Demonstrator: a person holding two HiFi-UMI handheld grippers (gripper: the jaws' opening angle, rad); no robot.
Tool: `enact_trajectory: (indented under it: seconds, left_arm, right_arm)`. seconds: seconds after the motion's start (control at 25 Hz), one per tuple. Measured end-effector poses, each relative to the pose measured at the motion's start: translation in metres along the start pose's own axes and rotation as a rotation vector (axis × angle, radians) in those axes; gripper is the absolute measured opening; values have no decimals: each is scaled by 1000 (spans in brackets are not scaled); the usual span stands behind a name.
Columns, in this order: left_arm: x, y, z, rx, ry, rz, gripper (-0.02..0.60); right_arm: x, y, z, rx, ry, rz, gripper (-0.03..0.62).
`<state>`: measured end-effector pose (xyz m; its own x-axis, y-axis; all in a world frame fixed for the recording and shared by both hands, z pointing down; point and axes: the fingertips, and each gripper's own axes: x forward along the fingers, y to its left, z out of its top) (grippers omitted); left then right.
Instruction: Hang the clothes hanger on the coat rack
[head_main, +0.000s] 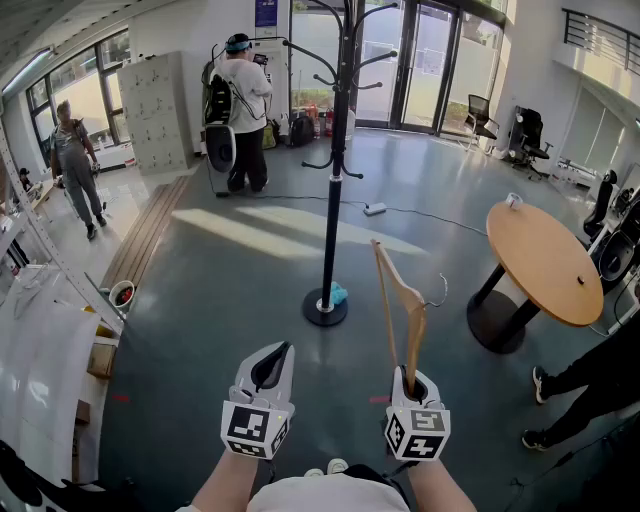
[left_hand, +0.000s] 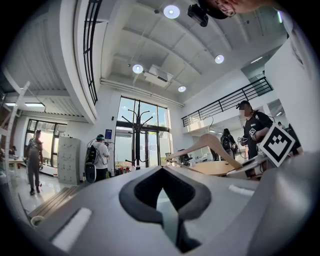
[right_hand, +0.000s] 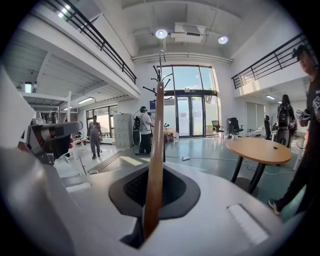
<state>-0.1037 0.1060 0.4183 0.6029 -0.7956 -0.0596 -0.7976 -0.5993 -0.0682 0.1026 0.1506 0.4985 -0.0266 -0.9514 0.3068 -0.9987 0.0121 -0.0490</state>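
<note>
The black coat rack (head_main: 334, 160) stands on its round base (head_main: 325, 308) on the grey floor ahead of me, with curved hooks at the top. My right gripper (head_main: 413, 385) is shut on one arm of a wooden clothes hanger (head_main: 399, 300), which rises upright with its metal hook (head_main: 438, 292) pointing right. The hanger is right of the pole and nearer to me, well below the hooks. In the right gripper view the hanger (right_hand: 155, 150) runs up between the jaws and covers part of the rack (right_hand: 163, 82). My left gripper (head_main: 271, 365) is shut and holds nothing; its view shows the rack (left_hand: 137, 135) and hanger (left_hand: 210, 144).
A round wooden table (head_main: 545, 262) stands to the right, with a person's legs (head_main: 585, 385) beside it. One person (head_main: 243, 110) stands behind the rack, another (head_main: 76, 165) at far left. A power strip and cable (head_main: 375, 209) lie on the floor. White shelving (head_main: 40, 340) is at the left.
</note>
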Motion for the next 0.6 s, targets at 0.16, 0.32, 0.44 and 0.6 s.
enact_trajectory:
  seconds: [0.16,0.32,0.44,0.6]
  left_arm:
    - [-1,0,-2,-3,5,-1,0]
    - [-2,6,-5,-8,12,-1,0]
    - [-4,12,-6,-12,17,0,0]
    - [-8,26,-8,-20,20,3,0]
  right_arm:
    - [-1,0,0,2,1,-5,28]
    - [1,5,1,13,-10,-12,28]
    - [2,8,1,28,-9,-16,28]
    - [9,16,0,44,7,-22,28]
